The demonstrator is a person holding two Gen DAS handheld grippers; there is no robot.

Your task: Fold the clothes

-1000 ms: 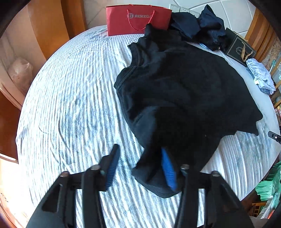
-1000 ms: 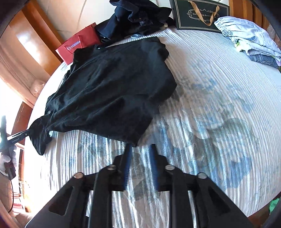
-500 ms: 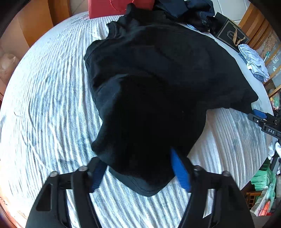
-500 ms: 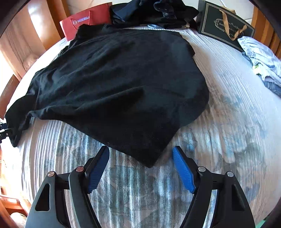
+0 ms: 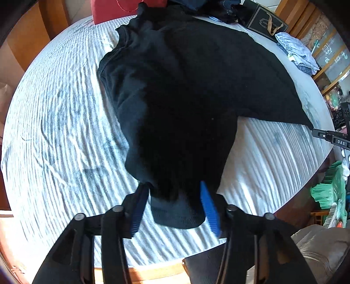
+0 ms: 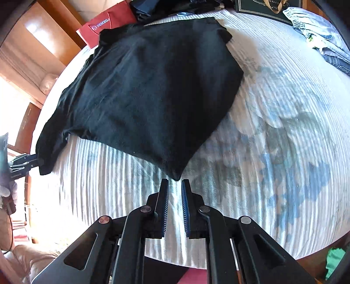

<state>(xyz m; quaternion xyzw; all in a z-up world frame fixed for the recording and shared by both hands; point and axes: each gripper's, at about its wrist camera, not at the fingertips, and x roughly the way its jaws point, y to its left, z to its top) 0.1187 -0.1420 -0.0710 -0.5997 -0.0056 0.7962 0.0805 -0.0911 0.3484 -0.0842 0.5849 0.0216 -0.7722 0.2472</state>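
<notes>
A black T-shirt (image 5: 186, 91) lies spread on the striped bed sheet (image 5: 56, 122); it also shows in the right wrist view (image 6: 153, 91). My left gripper (image 5: 172, 196) is open, its blue pads on either side of a bunched sleeve end at the near edge. My right gripper (image 6: 175, 185) has its pads nearly closed with a narrow gap, just below the shirt's pointed hem corner, not gripping it. In the left wrist view the right gripper (image 5: 328, 137) shows at the shirt's far right corner.
A red paper bag (image 6: 105, 24), a dark pile of clothes (image 6: 166, 6), a black gift bag (image 5: 264, 21) and folded light clothes (image 6: 323, 32) sit along the far side of the bed. Wooden furniture (image 5: 32, 32) stands at the left.
My left gripper pulled back toward the near edge of the bed, its pads closer around the sleeve. My right gripper closed from wide open to nearly shut below the hem corner.
</notes>
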